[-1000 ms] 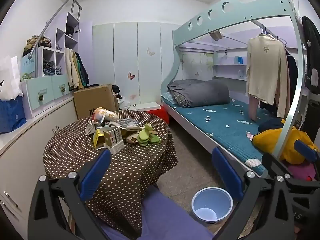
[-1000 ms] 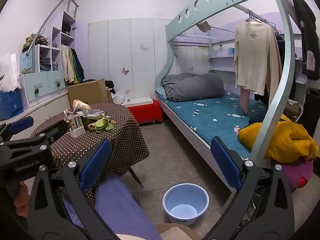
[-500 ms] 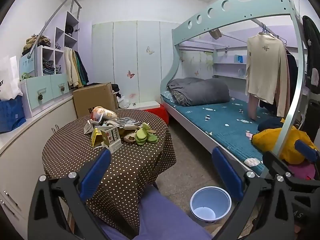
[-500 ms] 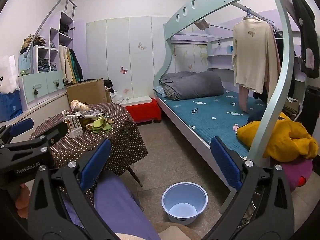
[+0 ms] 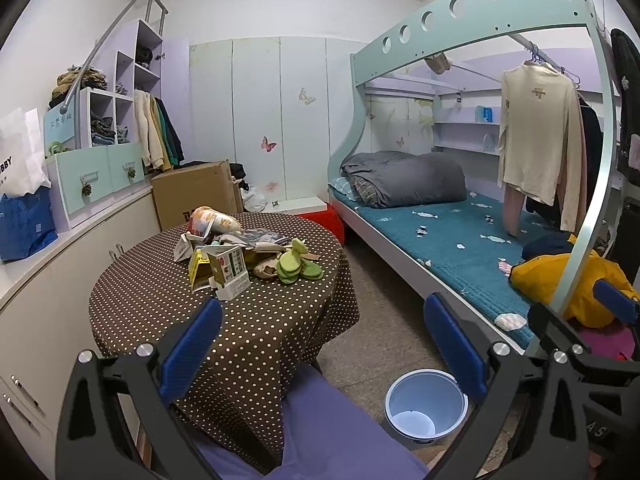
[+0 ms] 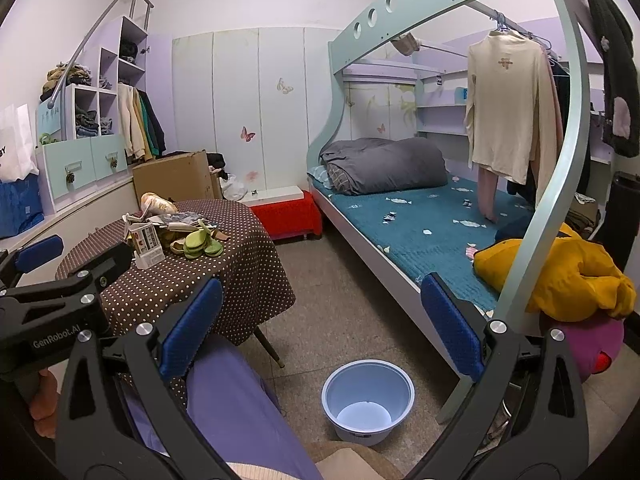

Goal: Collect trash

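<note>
Both the left gripper [image 5: 320, 344] and right gripper [image 6: 320, 326] gape wide, empty. The trash [image 5: 236, 258] lies heaped toward the table's [image 5: 160, 280] far edge, probably light and crushable; pinching a carton's [image 5: 230, 270] stiff edge looks safest.

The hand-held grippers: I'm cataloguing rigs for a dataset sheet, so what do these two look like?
Each hand-held gripper, left and right, has a black frame of angular cut-out arms with silver bolt heads. The two fingers carry blue pads. Seen from the right wrist view, the left one's black body bears white "GenRobot.AI" lettering. No cables show. The person wears purple trousers.
</note>
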Demonstrator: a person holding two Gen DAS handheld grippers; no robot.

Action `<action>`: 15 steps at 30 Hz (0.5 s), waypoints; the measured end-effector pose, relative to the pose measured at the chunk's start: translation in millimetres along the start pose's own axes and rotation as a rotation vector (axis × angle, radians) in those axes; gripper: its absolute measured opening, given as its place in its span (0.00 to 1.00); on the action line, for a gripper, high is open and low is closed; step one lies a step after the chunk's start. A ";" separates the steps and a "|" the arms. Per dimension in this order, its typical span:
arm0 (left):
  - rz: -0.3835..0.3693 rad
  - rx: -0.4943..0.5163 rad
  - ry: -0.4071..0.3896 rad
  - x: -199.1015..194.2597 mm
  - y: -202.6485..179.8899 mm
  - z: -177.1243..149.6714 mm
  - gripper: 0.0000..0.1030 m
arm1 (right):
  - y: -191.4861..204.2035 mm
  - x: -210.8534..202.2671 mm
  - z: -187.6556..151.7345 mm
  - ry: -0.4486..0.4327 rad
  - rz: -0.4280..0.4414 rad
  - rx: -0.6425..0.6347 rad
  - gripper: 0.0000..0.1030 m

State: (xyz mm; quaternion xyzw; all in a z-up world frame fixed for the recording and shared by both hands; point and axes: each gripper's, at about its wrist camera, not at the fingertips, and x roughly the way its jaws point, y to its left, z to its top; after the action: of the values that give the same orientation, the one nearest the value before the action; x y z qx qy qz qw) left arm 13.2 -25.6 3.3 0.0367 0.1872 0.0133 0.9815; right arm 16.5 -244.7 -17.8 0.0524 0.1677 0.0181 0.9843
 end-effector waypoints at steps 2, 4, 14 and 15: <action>0.002 0.000 0.000 -0.3 0.2 -0.2 0.96 | 0.1 0.1 -0.4 0.001 0.001 0.000 0.95; 0.006 0.000 0.000 -0.5 0.2 -0.4 0.96 | -0.4 0.1 -0.5 0.001 0.000 -0.001 0.95; 0.012 -0.003 0.000 -3.2 2.0 -0.4 0.96 | 4.6 -2.5 -0.3 -0.004 0.005 -0.007 0.95; 0.013 -0.003 0.000 -3.5 2.2 -0.8 0.96 | 5.1 -2.3 -0.1 -0.004 0.003 -0.008 0.95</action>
State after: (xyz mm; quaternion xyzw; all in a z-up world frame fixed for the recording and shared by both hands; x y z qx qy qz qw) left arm 9.6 -23.6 4.0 0.0366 0.1870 0.0200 0.9815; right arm 14.1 -239.7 -16.6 0.0487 0.1657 0.0203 0.9848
